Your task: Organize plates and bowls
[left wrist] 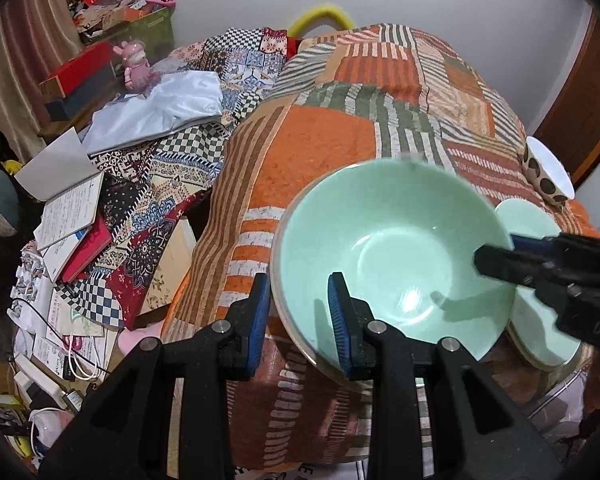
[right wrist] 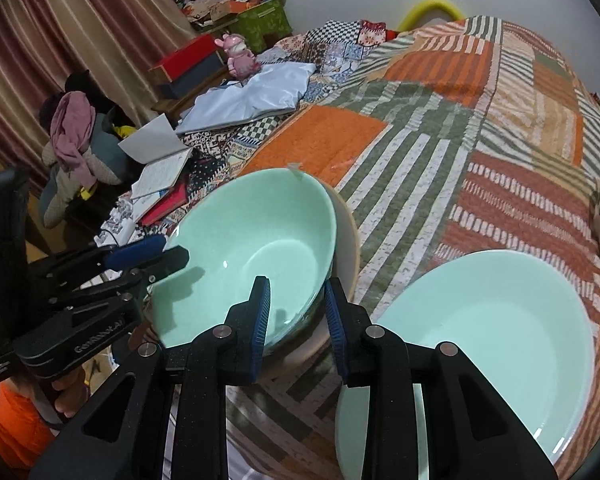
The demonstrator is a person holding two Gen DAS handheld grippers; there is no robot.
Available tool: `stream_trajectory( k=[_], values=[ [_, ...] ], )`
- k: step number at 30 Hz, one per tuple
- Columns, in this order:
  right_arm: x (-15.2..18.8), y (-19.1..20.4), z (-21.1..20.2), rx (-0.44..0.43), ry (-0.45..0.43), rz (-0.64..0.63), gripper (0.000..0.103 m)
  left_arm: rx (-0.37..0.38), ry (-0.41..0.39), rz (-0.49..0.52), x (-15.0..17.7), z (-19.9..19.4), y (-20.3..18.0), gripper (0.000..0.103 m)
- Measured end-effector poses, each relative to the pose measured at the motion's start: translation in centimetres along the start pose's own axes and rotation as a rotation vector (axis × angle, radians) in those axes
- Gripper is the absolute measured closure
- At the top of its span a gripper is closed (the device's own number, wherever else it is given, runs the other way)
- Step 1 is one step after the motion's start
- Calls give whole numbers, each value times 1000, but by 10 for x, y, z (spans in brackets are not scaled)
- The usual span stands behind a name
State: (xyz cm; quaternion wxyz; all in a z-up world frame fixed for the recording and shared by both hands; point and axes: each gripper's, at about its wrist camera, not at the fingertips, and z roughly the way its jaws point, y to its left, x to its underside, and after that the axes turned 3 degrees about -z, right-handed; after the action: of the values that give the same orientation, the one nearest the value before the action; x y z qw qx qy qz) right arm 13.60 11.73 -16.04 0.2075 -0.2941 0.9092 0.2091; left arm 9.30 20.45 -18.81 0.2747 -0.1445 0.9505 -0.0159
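green bowl: pale celadon-green bowl (left wrist: 392, 256), held up over the patchwork quilt (left wrist: 312, 140) and tipped a bit. In the left wrist view it fills the middle, with the near rim dropping toward 6 o'clock. In the right wrist view it sits left of centre (right wrist: 252, 256), and a second, beige-rimmed bowl (right wrist: 346, 248) is tucked right behind and under it at about 3 o'clock.

left gripper: left gripper (left wrist: 298, 320) has its blue pads on either side of the green bowl's rim at roughly 8 o'clock on the bowl, one finger outside and one inside, pinching the wall. From the right wrist camera it comes in from 9 o'clock (right wrist: 162, 254), with a hand under it.

right gripper: right gripper (right wrist: 296, 320) straddles the green bowl's rim at about 5 o'clock of the bowl. The inner pad is against the glaze, and the outer pad looks like it's standing a hair off the wall, so I'd call it loosened, not clamped.

green plate: matching green plate (right wrist: 496, 344) flat on the quilt at 4 o'clock in the right view, just beside the bowls and not touching them as far as I can tell.

spotted bowl: white bowl with brown spots (left wrist: 548, 176) tipped on its side, at 3 o'clock near the quilt's edge, well apart from the rest.

clutter: books and papers (left wrist: 72, 216) piled at 9 o'clock.
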Motion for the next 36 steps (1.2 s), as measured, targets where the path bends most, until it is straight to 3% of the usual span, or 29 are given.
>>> stream_trajectory(
  k=[6,14,17,20,29,36],
  values=[
    [2,-8,-10,11,-17,-7,68,-11,6,6,2,-1,-1,74],
    [1,-21,-37,45,-85,-15,62,15,-90,38,-15,-41,-23,72],
    [1,-30,-54,62,-123,-16,55,52,-120,37,-23,-55,-36,63],
    [2,-44,-74,91,-178,-3,46,64,-157,53,-30,-66,-56,61],
    [10,-94,-123,161,-270,46,43,117,-222,103,-51,-80,-121,37],
    [21,-140,-143,223,-294,94,41,107,-228,96,-70,-68,-165,33]
  ],
)
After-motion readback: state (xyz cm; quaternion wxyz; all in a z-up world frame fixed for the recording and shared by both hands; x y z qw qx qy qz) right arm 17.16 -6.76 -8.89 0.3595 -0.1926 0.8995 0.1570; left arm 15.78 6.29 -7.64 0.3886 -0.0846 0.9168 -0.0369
